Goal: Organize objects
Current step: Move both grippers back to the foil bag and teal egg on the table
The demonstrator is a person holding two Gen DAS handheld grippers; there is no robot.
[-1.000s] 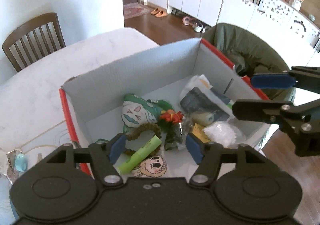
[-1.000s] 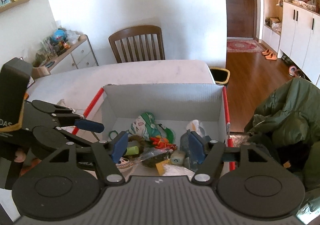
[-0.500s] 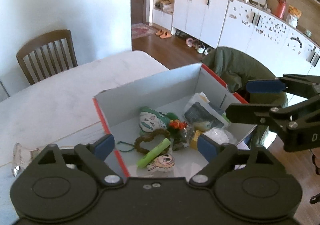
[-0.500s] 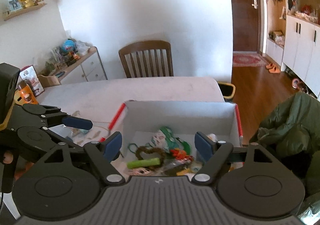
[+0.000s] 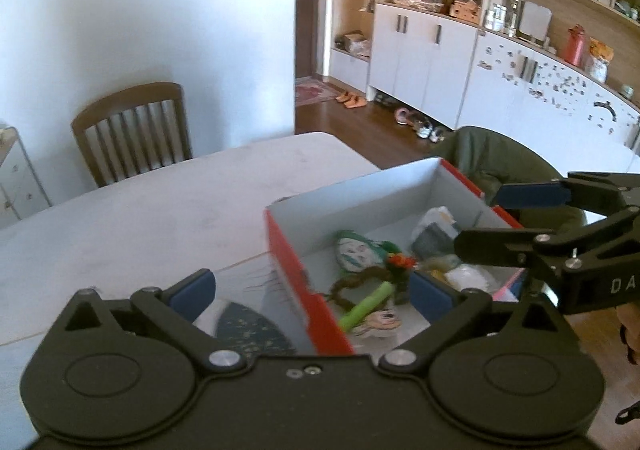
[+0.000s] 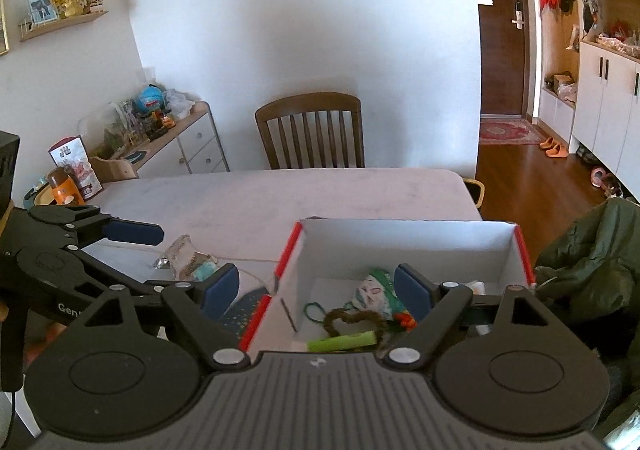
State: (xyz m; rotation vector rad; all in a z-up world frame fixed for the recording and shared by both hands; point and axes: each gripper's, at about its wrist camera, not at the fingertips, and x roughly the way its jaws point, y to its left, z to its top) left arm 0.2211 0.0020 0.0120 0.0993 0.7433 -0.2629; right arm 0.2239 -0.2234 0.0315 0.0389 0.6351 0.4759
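Observation:
An open box [image 5: 360, 192] [image 6: 400, 246] with red edges and a white inside stands on the pale table [image 5: 160, 218]. Inside lie a green tube [image 5: 366, 304] [image 6: 344, 341], a brown heart-shaped wreath [image 5: 354, 284] [image 6: 352, 320], a green-and-white face pouch [image 5: 356, 250] [image 6: 372, 296] and a white bag [image 5: 466, 276]. My left gripper [image 5: 310, 290] [image 6: 160, 256] is open and empty above the box's left edge. Over the box's right side my right gripper [image 6: 316, 290] [image 5: 504, 222] also stands open and empty.
A dark blue speckled item [image 5: 248, 326] [image 6: 244, 310] lies just left of the box. A clear packet [image 6: 188, 262] sits further left on the table. A wooden chair [image 6: 312, 130] stands behind the table, and a green jacket [image 6: 592, 258] hangs at the right.
Both grippers have pulled up and back from inside the box, and their fingers have spread wider. The left gripper has shifted left, so the box's left edge now lies between its fingers.

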